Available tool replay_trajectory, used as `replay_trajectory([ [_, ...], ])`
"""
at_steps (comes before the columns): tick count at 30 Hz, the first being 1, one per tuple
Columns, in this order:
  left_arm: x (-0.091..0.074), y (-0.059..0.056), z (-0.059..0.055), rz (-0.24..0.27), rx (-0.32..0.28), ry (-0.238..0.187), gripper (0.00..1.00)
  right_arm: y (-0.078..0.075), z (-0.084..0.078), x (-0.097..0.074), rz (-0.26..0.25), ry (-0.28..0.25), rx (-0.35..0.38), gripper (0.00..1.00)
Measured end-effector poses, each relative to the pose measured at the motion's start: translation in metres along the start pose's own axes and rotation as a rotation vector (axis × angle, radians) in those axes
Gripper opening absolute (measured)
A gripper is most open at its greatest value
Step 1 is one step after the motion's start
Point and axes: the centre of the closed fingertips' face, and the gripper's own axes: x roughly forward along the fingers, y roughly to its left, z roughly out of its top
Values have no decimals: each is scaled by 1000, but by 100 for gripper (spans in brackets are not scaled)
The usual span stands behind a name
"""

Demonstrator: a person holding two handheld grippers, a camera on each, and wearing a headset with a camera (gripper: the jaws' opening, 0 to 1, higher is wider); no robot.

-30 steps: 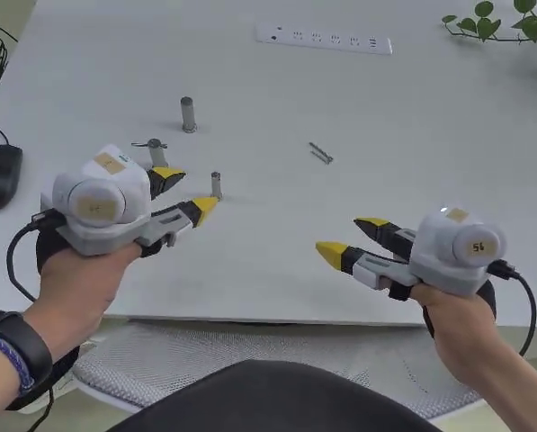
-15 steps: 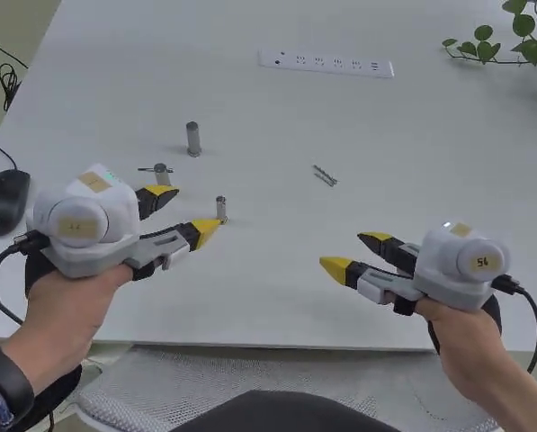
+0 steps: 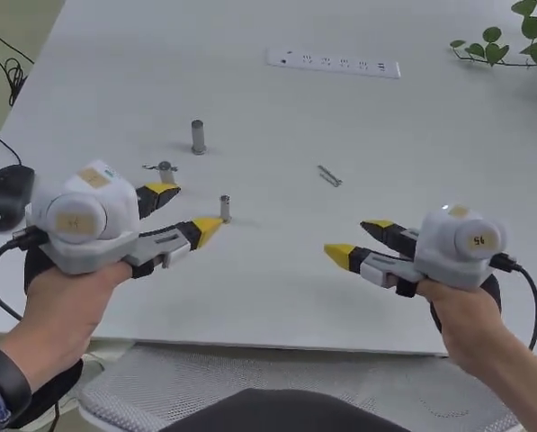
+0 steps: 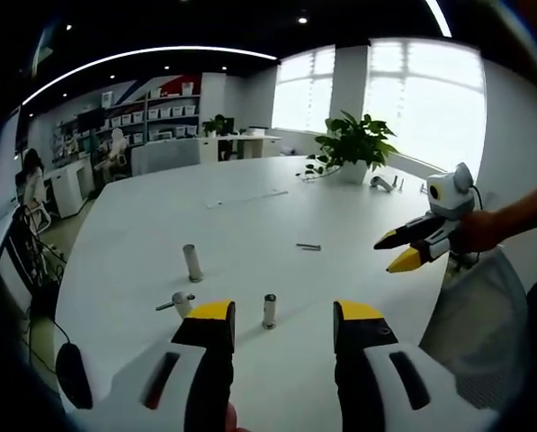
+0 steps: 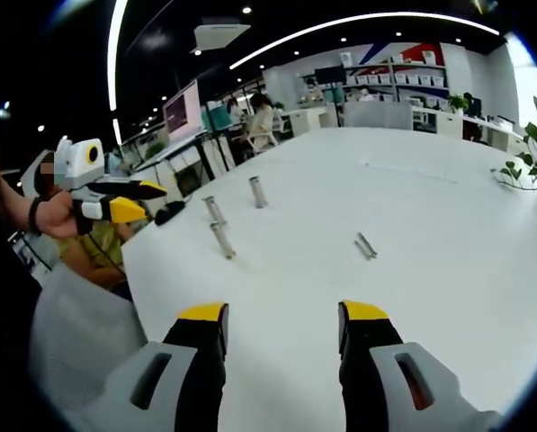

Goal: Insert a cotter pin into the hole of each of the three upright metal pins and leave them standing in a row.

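Observation:
Three upright metal pins stand on the white table: a tall one point(image 3: 198, 137) point(image 4: 192, 263) point(image 5: 257, 192) farthest away, a middle one point(image 3: 165, 171) point(image 4: 183, 303) point(image 5: 214, 210) with a cotter pin through it, and a short one point(image 3: 224, 207) point(image 4: 269, 310) point(image 5: 222, 239) nearest. A loose cotter pin point(image 3: 329, 176) point(image 4: 308, 246) point(image 5: 366, 245) lies to the right. My left gripper point(image 3: 183, 210) point(image 4: 281, 317) is open just short of the two nearer pins. My right gripper point(image 3: 358, 239) point(image 5: 280, 317) is open and empty, low over the front of the table.
A white power strip point(image 3: 334, 64) lies at the back of the table. A black mouse point(image 3: 0, 196) sits at the left edge. A green plant point(image 3: 511, 40) is at the far right corner. A chair seat point(image 3: 250, 387) is below the table's front edge.
The head camera shifted, so the whole scene slid a little down and right. Both grippers stay open in about the same places near the table's front.

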Motion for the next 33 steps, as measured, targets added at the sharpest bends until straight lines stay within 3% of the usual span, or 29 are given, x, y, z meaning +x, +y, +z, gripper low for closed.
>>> replay_trajectory([
  [21,-5,6,-2,12,-24,-3,42,-31,15,28,11,76,-73,47],
  [29,-8,8,-3,19,-34,-7,42,-35,20,41,28,100,-96,47],
  [33,-8,10,-8,23,-43,1,42,-38,20,49,35,113,-104,47],
])
